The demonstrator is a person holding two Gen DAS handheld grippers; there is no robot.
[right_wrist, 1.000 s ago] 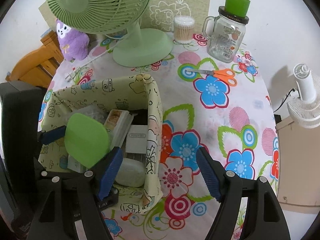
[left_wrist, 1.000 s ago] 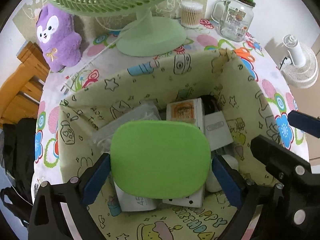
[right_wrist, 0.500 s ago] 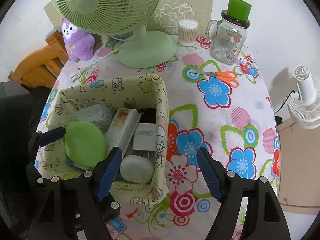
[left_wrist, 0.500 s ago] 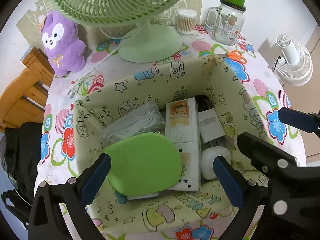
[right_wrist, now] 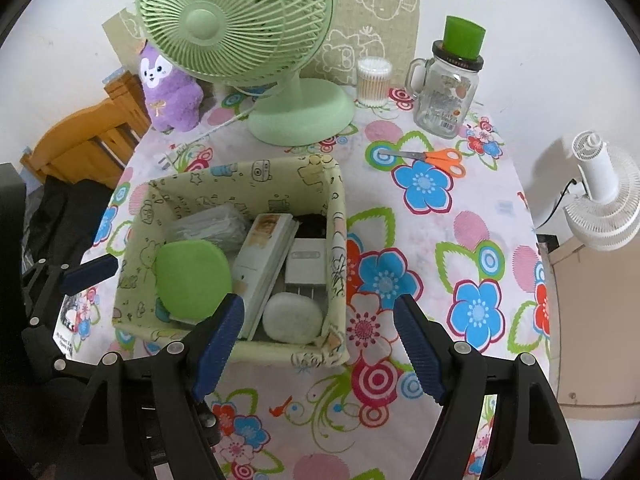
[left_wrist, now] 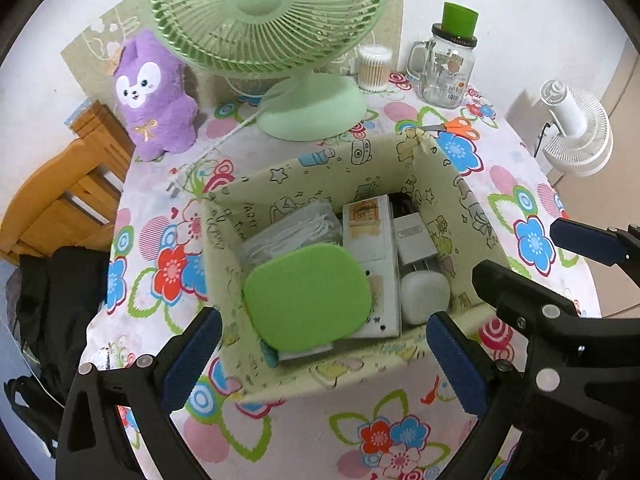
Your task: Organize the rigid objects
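Now both hand-held grippers hang above a round worktop (right_wrist: 472,208) covered in a flowered cloth. The left hand-held gripper (left_wrist: 324,356) has its blue-padded jaws spread wide with nothing between the pads; it sits over the near wall of a pale green fabric storage box (left_wrist: 360,368) printed with cartoon doodles. The right hand-held gripper (right_wrist: 320,344) is likewise wide apart and empty, poised over the box's near right corner and the cloth beside it.

Inside the box (right_wrist: 336,216), a flat green rounded pad (left_wrist: 308,294) lies on top at the near left, partly covering a long white carton (left_wrist: 370,236) with an orange label. To the right of the carton sit a white charger block (left_wrist: 414,240) and, nearer the camera, a white oval case (left_wrist: 424,296). A clear plastic bag (left_wrist: 288,232) of white items fills the far left corner, and something black shows at the far wall, too hidden to identify.

Beyond the box stand a mint green desk fan (right_wrist: 236,20), a purple plush toy (left_wrist: 152,96), a tub of cotton swabs (right_wrist: 374,80) and a glass mug jar (right_wrist: 444,100) with a green cup on its lid. Orange-handled scissors (right_wrist: 432,158) lie on the cloth to the right of the box. Off the worktop are a wooden chair (left_wrist: 68,196) and a white floor fan (right_wrist: 604,196).
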